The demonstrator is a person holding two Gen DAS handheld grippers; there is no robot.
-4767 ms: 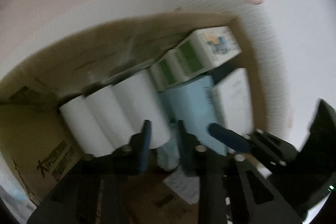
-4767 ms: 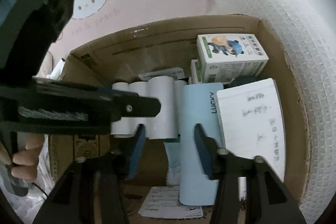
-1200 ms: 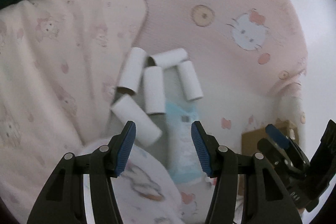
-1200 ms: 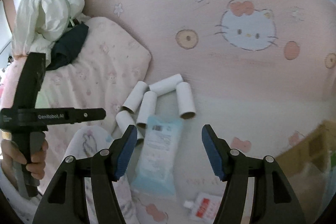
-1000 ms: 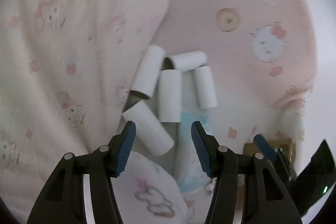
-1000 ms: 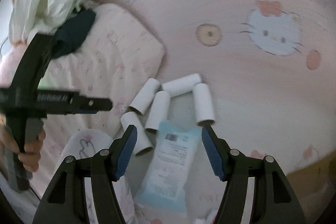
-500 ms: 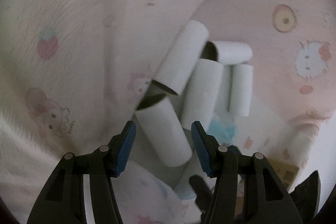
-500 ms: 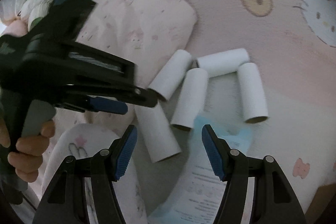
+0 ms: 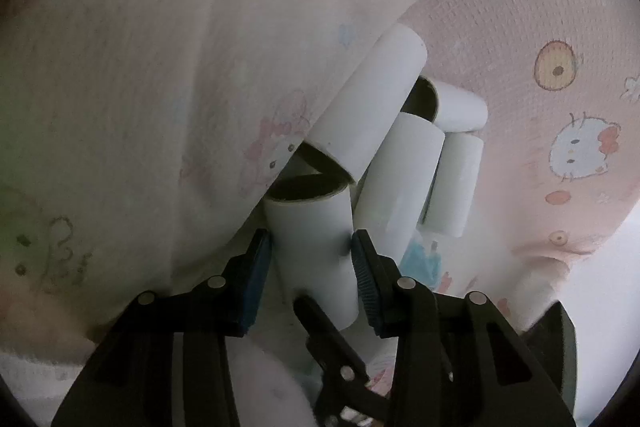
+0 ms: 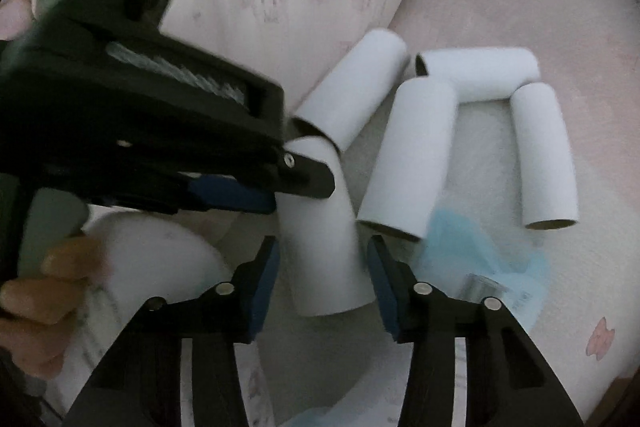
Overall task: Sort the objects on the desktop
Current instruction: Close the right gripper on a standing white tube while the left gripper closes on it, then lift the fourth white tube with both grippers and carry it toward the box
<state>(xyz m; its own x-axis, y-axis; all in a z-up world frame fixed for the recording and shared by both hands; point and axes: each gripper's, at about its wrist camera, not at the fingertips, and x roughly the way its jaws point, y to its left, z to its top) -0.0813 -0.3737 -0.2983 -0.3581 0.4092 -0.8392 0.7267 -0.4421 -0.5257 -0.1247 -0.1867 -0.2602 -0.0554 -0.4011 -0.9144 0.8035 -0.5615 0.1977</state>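
On pink bed: white cardboard tube (image 9: 316, 239) lies nearest, beside four others.
Left tongs (image 9: 313, 251): pads touching tube, apparently gripping.
Right tongs (image 10: 322, 259): open astride it.
Technique: squeeze lightly; avoid crushing.

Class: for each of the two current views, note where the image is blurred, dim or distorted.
Left wrist view: dim and soft overall, fisheye bending the edges, the nearest paper tube fairly sharp. Right wrist view: the left gripper and the hand holding it are motion-blurred; the outer tubes stay crisp.

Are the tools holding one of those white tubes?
The left tool pinches the nearest white tube across its middle; the right tool only straddles it, open.
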